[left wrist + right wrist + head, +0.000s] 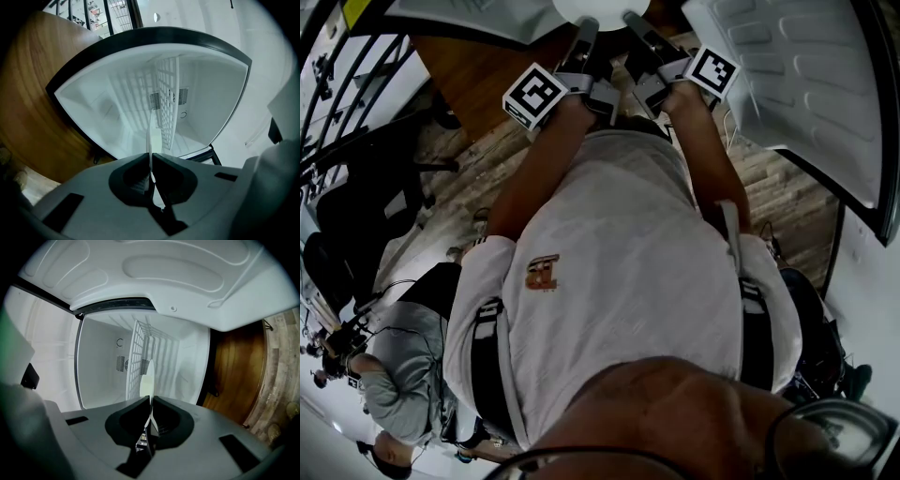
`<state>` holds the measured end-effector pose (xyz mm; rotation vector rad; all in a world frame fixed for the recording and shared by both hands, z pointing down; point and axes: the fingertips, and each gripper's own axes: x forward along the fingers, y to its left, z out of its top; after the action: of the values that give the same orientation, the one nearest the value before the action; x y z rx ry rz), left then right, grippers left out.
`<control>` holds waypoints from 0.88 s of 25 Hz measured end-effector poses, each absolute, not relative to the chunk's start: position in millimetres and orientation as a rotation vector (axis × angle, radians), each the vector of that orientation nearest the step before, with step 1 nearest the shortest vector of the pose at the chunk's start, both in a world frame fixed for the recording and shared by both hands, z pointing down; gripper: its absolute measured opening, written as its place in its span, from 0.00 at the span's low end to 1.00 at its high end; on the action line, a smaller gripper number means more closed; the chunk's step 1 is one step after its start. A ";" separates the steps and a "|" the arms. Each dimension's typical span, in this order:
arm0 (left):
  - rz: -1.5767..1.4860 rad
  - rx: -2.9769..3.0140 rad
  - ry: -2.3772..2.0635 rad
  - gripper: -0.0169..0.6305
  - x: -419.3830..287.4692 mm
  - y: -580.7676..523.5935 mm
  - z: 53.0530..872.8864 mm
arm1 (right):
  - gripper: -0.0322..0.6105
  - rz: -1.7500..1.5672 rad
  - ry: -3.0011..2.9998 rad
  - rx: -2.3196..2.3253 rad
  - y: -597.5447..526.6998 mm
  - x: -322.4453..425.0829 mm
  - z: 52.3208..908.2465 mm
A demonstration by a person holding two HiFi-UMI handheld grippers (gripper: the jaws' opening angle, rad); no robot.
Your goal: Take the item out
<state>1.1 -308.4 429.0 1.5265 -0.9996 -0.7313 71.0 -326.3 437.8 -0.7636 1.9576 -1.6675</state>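
A person's left gripper (151,158) and right gripper (150,401) are each pinching opposite rims of a thin white plate (598,9), jaws pressing nearly together on it. The plate is hanging before the open refrigerator (117,108), facing its wire shelf (168,98).

The head view's top edge is cutting off most of the white plate (598,9); both gripper views are catching it edge-on only, so its face is going unseen there.
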 end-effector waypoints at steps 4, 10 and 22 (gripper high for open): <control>-0.733 1.530 -0.995 0.08 1.4 -308.0 426.9 | 0.12 -1.662 1.959 -0.774 -325.8 71.6 436.0; -0.764 1.536 -0.967 0.08 2.9 -308.9 418.8 | 0.12 -1.657 1.960 -0.776 -325.8 70.9 432.6; -0.743 1.542 -0.980 0.08 1.0 -307.2 420.0 | 0.12 -1.635 1.964 -0.792 -324.7 72.3 429.1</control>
<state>1.0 -307.2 420.0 1.5415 -0.9803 -0.7430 72.3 -324.7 429.1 -0.7916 1.9640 -1.6350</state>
